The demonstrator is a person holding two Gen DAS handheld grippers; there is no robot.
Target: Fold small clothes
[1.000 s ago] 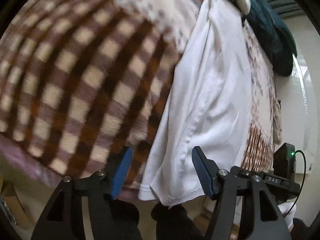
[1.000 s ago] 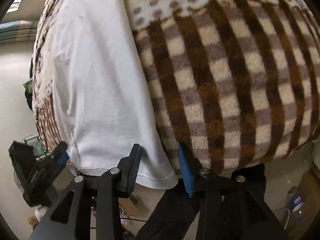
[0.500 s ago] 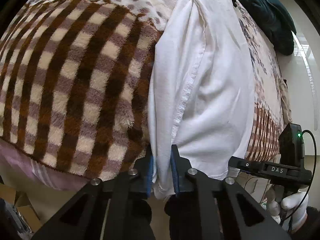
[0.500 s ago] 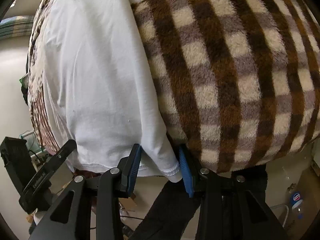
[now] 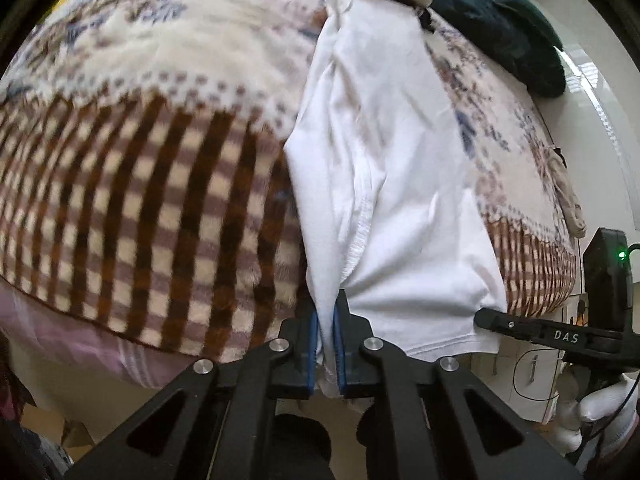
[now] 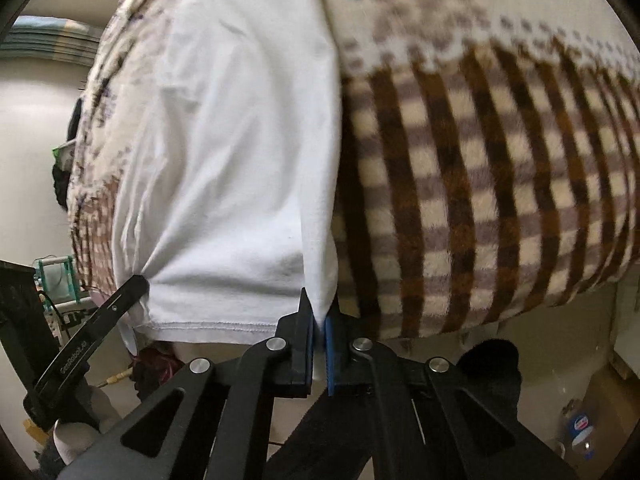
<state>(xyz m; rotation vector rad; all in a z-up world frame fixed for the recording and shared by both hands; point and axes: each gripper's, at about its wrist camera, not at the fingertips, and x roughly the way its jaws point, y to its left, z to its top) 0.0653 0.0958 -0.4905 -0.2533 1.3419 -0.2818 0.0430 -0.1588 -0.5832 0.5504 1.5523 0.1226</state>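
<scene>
A white garment (image 5: 392, 152) lies lengthwise on a bed, its hem hanging over the near edge. My left gripper (image 5: 327, 312) is shut on the hem's left corner, with white cloth bunched between the blue pads. In the right wrist view the same white garment (image 6: 224, 152) fills the left half, and my right gripper (image 6: 320, 320) is shut on its right hem corner. Each gripper shows in the other's view: the right gripper (image 5: 492, 316) at the garment's far hem corner, the left gripper (image 6: 136, 284) likewise. The hem between them is lifted off the blanket.
A fleece blanket (image 5: 152, 200) with brown checks and a floral cream centre covers the bed. A dark teal cushion (image 5: 500, 20) lies at the far end. A plastic bottle (image 6: 580, 428) stands on the floor at the right. A gloved hand (image 5: 600, 404) holds the right gripper.
Both grippers closed on the garment's hem corners, the left first, then the right. Both then rose, lifting the hem off the blanket.
</scene>
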